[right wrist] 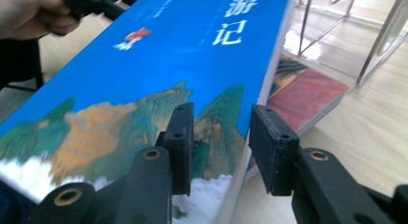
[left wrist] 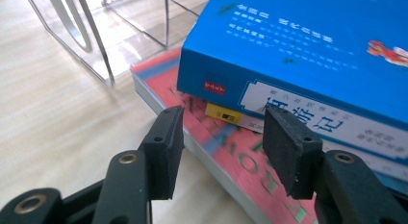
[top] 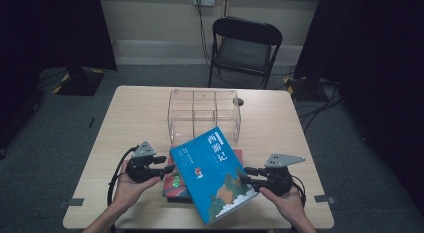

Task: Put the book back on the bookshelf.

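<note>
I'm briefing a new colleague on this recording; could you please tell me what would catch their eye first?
The bright blue book at the table's near edge, lying askew on a red book. A hand-held gripper flanks it on each side, left hand-held gripper and right hand-held gripper. Behind stands a clear divided box.

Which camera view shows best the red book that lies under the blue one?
The left gripper view: the red book shows its cover, lettering and pale page edge under the blue book. The right gripper view shows one red corner beside the blue cover. The high view shows small red parts at the blue book's edges.
</note>
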A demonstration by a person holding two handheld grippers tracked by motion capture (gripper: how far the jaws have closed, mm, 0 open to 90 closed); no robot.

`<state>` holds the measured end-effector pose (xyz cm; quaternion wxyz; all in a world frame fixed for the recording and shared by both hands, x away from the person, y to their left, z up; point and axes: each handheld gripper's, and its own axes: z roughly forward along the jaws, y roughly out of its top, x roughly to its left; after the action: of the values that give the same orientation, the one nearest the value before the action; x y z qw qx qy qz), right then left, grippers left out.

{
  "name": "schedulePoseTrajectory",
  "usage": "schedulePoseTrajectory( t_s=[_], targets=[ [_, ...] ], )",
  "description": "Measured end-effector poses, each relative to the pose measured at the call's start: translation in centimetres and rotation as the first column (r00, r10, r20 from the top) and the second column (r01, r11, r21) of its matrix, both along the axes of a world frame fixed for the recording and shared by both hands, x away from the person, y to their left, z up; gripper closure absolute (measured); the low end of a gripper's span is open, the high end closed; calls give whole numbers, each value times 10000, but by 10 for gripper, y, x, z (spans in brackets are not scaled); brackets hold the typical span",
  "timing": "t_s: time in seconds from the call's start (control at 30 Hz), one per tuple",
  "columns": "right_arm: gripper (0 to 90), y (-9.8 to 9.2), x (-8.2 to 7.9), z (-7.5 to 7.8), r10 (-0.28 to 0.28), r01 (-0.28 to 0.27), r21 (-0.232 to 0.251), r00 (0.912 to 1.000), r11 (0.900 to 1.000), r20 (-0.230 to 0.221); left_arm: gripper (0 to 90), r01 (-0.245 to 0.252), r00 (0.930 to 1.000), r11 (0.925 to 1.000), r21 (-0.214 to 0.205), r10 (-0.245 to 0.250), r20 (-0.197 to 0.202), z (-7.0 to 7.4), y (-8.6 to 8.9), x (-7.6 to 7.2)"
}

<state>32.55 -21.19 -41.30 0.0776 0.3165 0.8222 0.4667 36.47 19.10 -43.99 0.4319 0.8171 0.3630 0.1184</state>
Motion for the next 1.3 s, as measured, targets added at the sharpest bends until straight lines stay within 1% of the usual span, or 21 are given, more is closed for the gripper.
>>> schedulePoseTrajectory(
  t_s=[0.1, 0.13, 0.17, 0.23, 0.3, 0.37, 0.43, 0.5, 0.53, 0.63, 0.7, 0.77, 0.8, 0.83, 0.9, 0.93, 1.0, 1.07, 1.13, 1.23, 1.3],
  targets=[
    [630, -1, -2, 2, 159, -160, -128, 9999, 9998, -50, 485, -84, 10000, 10000, 5, 84, -41, 0, -3, 8],
    [621, 0, -1, 3, 201, -201, -157, 9998, 9997, -24, 482, -117, 9999, 9999, -110, 116, -62, -1, -4, 10],
    [571, 1, 2, 4, 204, -202, -199, 9997, 9996, 122, 480, -191, 9997, 9996, -205, 188, -160, -1, -4, 11],
    [510, 5, 13, 6, -36, 37, -41, 9997, 10000, 260, 477, -206, 9996, 9996, -199, 203, -179, -1, -5, 12],
    [485, 11, 27, 8, 51, -58, 195, 9994, 9998, 351, 465, -256, 9996, 9996, -151, 254, -141, -1, -5, 12],
    [475, 19, 41, 8, -89, 84, 87, 9987, 9999, 497, 461, -331, 9994, 9993, -199, 328, -141, -2, -5, 12],
    [474, 24, 53, 6, -75, 62, 309, 9991, 9995, 425, 460, -395, 9991, 9991, -182, 392, -182, -3, -4, 15],
    [473, 28, 60, 2, -161, 154, 230, 9994, 9996, 292, 460, -483, 9987, 9986, -191, 480, -179, -4, -4, 17],
    [469, 30, 61, -2, -135, 131, 246, 9998, 9996, 161, 461, -538, 9984, 9985, -91, 536, -200, -4, -4, 18],
    [481, 30, 57, -4, -318, 314, 324, 9994, 9990, 143, 464, -597, 9980, 9982, -55, 596, -190, -5, -4, 20],
    [489, 28, 54, -5, -394, 393, 356, 9992, 9986, 13, 489, -480, 9983, 9985, -259, 471, -339, -8, -4, 24],
    [495, 25, 48, -6, -439, 438, 434, 9990, 9981, 4, 501, -429, 9981, 9988, -236, 418, -457, -10, -6, 24],
    [508, 23, 45, -6, -427, 428, 472, 9991, 9980, -33, 498, -393, 9981, 9992, 2, 392, -465, -12, -8, 23],
    [523, 21, 43, -7, -407, 408, 490, 9992, 9980, -28, 482, -506, 9980, 9987, -85, 502, -390, -12, -9, 21],
    [534, 18, 38, -7, -354, 354, 512, 9994, 9981, -16, 475, -500, 9978, 9987, -85, 496, -437, -12, -8, 21],
    [534, 17, 36, -7, -343, 343, 554, 9994, 9979, -20, 469, -449, 9977, 9988, -193, 438, -516, -13, -8, 20],
    [534, 16, 34, -8, -319, 322, 640, 9995, 9974, -56, 464, -383, 9982, 9991, -196, 373, -463, -14, -7, 20],
    [532, 16, 34, -8, -302, 300, 566, 9995, 9979, 26, 462, -435, 9980, 9985, -336, 419, -474, -15, -6, 20],
    [516, 16, 36, -7, -189, 186, 521, 9998, 9985, 58, 457, -329, 9984, 9982, -510, 305, -476, -17, -5, 21],
    [419, 21, 40, -10, -236, 226, 602, 9996, 9979, 162, 451, -337, 9980, 9982, -506, 309, -555, -17, -4, 21],
    [409, 24, 43, -11, -325, 323, 695, 9995, 9971, 17, 453, -402, 9980, 9978, -532, 375, -513, -17, -5, 20]
  ],
)
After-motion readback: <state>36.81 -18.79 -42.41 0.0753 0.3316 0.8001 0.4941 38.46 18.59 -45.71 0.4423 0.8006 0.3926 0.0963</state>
